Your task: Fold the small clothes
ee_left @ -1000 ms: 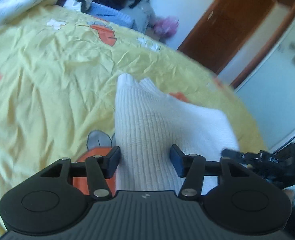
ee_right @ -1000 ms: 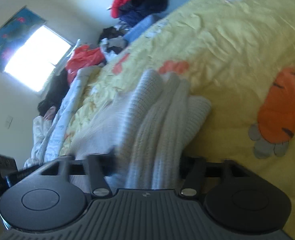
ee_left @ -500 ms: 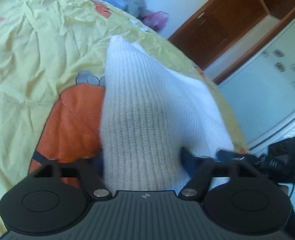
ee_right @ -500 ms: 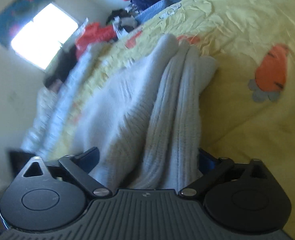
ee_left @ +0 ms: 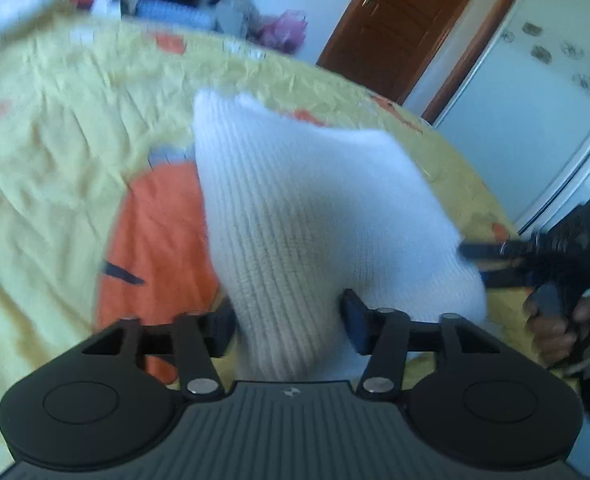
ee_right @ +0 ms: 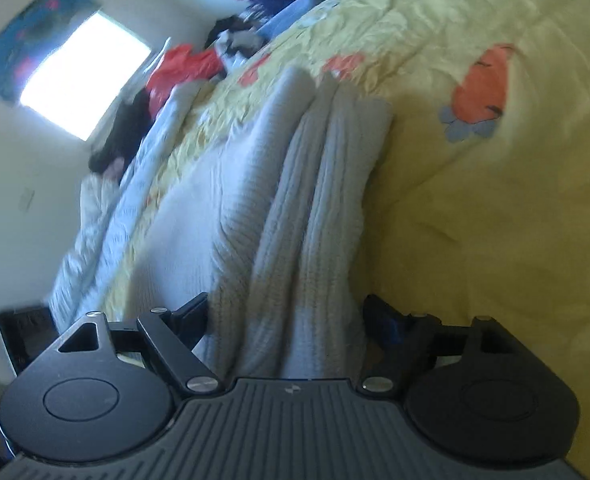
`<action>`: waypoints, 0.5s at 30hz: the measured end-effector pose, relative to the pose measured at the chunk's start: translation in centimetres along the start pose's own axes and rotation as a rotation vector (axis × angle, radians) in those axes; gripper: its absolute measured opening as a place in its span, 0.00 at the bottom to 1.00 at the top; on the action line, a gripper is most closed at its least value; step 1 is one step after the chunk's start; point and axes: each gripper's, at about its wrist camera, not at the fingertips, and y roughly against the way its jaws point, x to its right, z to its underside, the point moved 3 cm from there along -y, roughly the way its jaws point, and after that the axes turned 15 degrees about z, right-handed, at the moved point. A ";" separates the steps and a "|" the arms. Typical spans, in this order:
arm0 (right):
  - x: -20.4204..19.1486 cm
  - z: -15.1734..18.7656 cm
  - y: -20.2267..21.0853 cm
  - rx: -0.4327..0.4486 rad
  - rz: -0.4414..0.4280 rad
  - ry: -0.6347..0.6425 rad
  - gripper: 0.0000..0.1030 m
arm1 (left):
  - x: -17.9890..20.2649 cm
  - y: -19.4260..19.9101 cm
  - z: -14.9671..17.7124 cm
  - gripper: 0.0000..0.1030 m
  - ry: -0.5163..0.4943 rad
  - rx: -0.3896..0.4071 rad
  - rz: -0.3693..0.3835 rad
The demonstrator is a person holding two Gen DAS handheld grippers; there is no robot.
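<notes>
On the yellow bed (ee_left: 55, 152), both grippers (ee_left: 287, 320) (ee_right: 285, 320) have just been opening around the folded white knit (ee_left: 295, 200), pads now clear, letting the finished fold settle.

the knit garment (ee_left: 295, 208) lies on the bed (ee_left: 55, 152), between each tool's jaws, with piled clothes (ee_left: 183, 4) along the bed's far edge.
</notes>
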 end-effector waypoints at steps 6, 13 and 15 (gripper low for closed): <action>-1.2 -3.0 4.3 0.205 -0.030 -0.006 0.75 | 5.3 2.1 4.0 0.76 -0.493 0.000 -0.207; -4.2 -5.1 -1.4 0.056 0.050 0.122 0.67 | 4.6 -0.2 5.3 0.65 -0.485 -0.042 -0.292; -4.5 -5.2 -2.3 0.039 0.058 0.133 0.68 | 4.3 -0.4 4.7 0.49 -0.451 -0.016 -0.279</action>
